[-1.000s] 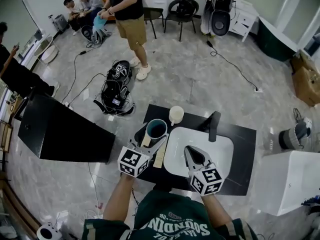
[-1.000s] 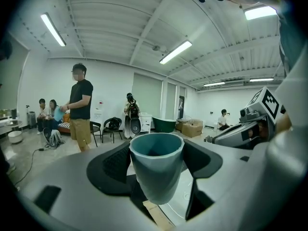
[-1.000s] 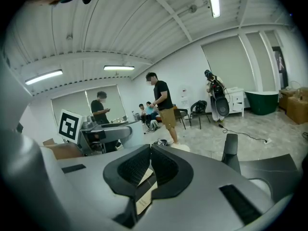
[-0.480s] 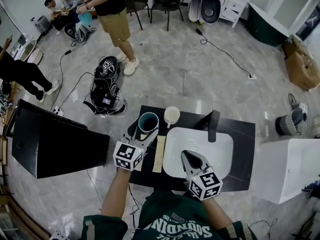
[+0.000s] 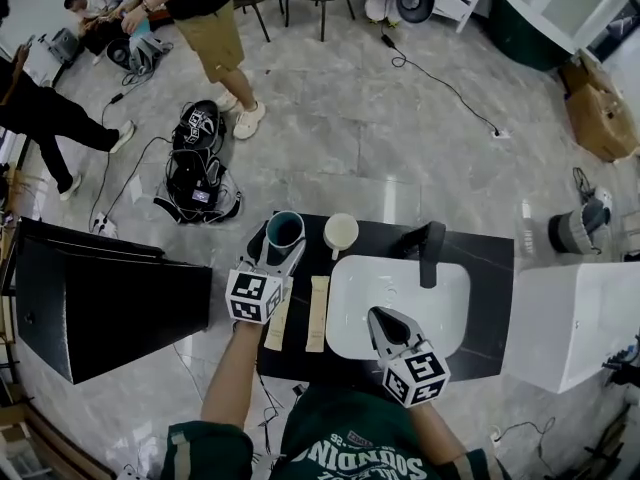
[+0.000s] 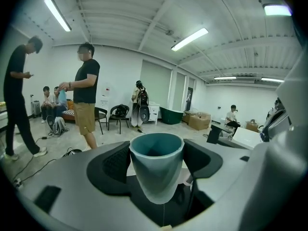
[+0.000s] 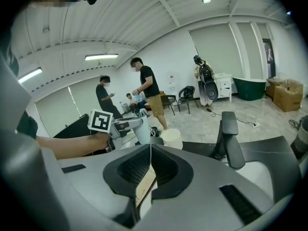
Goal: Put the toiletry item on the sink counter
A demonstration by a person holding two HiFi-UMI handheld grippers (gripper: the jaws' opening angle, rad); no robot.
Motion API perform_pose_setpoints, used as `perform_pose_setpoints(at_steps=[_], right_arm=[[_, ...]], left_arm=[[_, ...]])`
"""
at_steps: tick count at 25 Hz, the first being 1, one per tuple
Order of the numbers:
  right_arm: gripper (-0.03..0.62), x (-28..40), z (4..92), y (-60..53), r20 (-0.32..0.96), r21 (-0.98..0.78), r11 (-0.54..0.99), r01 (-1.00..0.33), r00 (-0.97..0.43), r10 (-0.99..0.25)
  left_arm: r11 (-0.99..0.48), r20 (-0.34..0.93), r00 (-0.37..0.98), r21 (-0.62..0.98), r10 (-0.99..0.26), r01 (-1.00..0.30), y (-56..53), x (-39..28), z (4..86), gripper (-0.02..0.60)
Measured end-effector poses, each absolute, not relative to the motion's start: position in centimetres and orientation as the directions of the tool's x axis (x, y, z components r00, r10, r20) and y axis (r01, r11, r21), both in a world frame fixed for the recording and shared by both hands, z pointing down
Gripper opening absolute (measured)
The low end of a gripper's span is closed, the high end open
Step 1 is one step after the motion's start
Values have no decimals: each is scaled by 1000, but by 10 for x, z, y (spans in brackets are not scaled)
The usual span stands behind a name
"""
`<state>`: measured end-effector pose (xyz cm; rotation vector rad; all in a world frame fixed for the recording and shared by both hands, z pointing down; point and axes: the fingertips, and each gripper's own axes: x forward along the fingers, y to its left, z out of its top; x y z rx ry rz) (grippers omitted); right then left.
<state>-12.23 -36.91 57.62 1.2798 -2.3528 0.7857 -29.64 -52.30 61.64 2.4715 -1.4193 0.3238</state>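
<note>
A teal cup hangs over the far left corner of the black sink counter, and my left gripper is shut on it. In the left gripper view the cup fills the gap between the jaws of that gripper. A white cup stands just right of it on the counter. Two flat beige strips lie on the counter left of the white basin. My right gripper is shut and empty over the basin's near edge; its jaws meet in the right gripper view.
A black faucet rises behind the basin. A large black panel stands left of the counter and a white cabinet right of it. Bags and cables lie on the floor beyond, and several people stand or sit further back.
My left gripper has carried the teal cup left and farther away, level with the white cup. A second beige strip now shows beside the first. The right gripper has hardly moved.
</note>
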Motion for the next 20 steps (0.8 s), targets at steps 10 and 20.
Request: perform_pose_setpoints(at_steps=[10, 20], right_arm=[[43, -110, 599, -365, 593, -308, 374, -875, -484, -644], [43, -96, 607, -358, 619, -305, 330, -893, -450, -644]], left_arm=[[-448, 357, 462, 128, -812, -885, -564, -299, 669, 350], [-428, 362, 424, 73, -830, -901, -576, -299, 695, 351]])
